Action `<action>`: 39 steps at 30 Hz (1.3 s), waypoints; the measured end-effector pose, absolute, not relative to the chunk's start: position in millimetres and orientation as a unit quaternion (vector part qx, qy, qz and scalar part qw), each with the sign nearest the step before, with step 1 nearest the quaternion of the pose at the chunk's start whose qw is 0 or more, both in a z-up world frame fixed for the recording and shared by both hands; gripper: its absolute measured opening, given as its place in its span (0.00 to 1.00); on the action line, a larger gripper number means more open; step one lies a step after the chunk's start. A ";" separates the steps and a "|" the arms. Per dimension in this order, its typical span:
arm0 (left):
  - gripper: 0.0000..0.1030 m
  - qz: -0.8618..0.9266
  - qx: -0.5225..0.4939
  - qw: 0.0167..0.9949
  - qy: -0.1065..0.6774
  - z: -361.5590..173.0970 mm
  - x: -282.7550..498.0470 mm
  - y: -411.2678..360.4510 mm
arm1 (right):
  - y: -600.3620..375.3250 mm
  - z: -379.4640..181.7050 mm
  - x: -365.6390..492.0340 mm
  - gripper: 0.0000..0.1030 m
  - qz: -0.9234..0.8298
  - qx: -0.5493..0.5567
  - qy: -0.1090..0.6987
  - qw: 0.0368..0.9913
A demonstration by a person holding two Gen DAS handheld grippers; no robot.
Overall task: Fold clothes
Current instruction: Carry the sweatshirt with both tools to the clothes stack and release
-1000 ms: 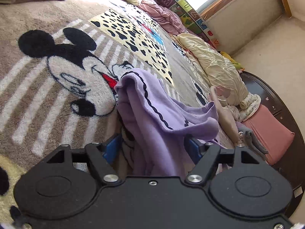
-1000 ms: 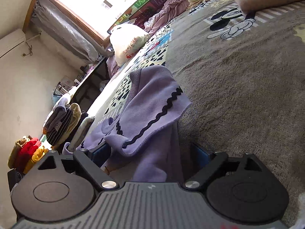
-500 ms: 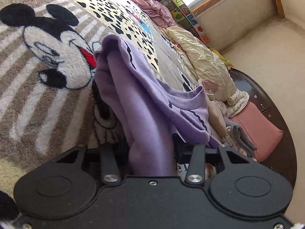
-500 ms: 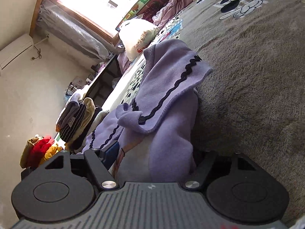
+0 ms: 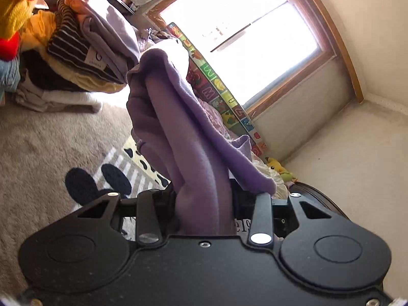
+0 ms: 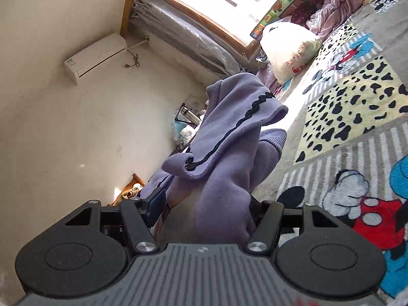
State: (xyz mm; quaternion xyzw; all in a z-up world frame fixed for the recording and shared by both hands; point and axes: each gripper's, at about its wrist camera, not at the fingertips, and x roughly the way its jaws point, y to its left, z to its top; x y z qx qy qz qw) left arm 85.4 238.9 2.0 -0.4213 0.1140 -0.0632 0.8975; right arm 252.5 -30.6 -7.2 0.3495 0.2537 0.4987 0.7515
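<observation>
A lilac sweater (image 5: pixel 178 127) with black wavy trim hangs lifted off the cartoon-mouse blanket (image 5: pixel 51 140). My left gripper (image 5: pixel 204 204) is shut on a bunched fold of it, which rises between the fingers and droops to the right. In the right wrist view the same sweater (image 6: pixel 229 153) stands up from my right gripper (image 6: pixel 206 209), which is shut on another thick fold. Its trimmed collar flops over at the top. The fingertips of both grippers are hidden by the cloth.
A stack of folded clothes (image 5: pixel 71 58) sits at the upper left of the blanket. A white pillow (image 6: pixel 290 48), a pink quilt (image 6: pixel 336 2) and an alphabet mat (image 5: pixel 224 94) lie under the window. The blanket (image 6: pixel 344 117) spreads to the right.
Both grippers closed on the sweater and raised it off the blanket, tilting upward. The views now take in the window and walls instead of the bed surface.
</observation>
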 end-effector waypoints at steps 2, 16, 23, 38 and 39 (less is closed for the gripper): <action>0.36 -0.046 -0.421 0.902 0.085 20.5 85.0 262.3 | -0.6 14.5 269.1 0.61 0.521 0.342 0.240 0.744; 0.37 0.013 -0.341 0.931 -0.126 80.1 136.7 381.9 | 139.4 84.9 368.5 0.61 0.600 0.381 0.082 0.698; 0.49 0.150 -0.405 0.896 -0.101 73.1 198.5 430.2 | 229.9 51.5 448.9 0.67 0.528 0.403 0.191 0.723; 0.74 0.268 -0.379 0.885 0.027 35.9 207.2 410.0 | 193.2 10.0 428.8 0.87 0.435 0.307 0.261 0.806; 0.74 0.265 -0.374 0.888 0.028 37.2 200.4 400.7 | 183.3 10.8 421.1 0.89 0.434 0.303 0.261 0.807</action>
